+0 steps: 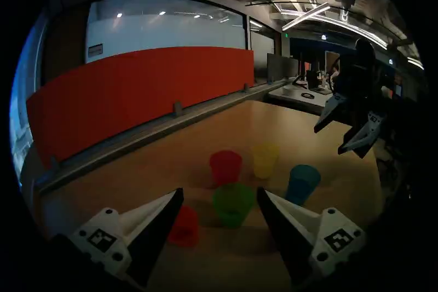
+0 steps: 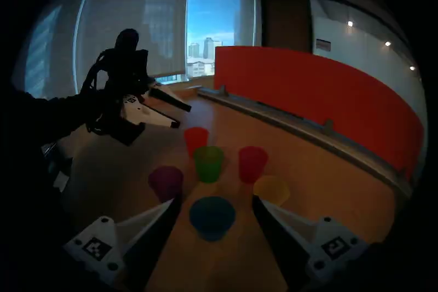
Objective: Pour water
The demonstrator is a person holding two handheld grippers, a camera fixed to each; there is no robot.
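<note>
The left gripper (image 1: 219, 190) has its fingers spread open, gripping nothing; the green cup (image 1: 234, 204) stands upright on the counter (image 1: 164, 160) just ahead of the gap between them, with a red cup (image 1: 225, 166), a yellow cup (image 1: 265, 159) and a blue cup (image 1: 302, 182) grouped near it. The right gripper (image 2: 212, 200) is likewise open and empty, with the blue cup upright just ahead of its fingertips in the right gripper view and a purple cup (image 2: 166, 182) to the left.

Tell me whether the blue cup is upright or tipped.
Upright. The blue cup stands on its base on the table, open rim facing up. Whether it is full or empty, cannot tell.
</note>
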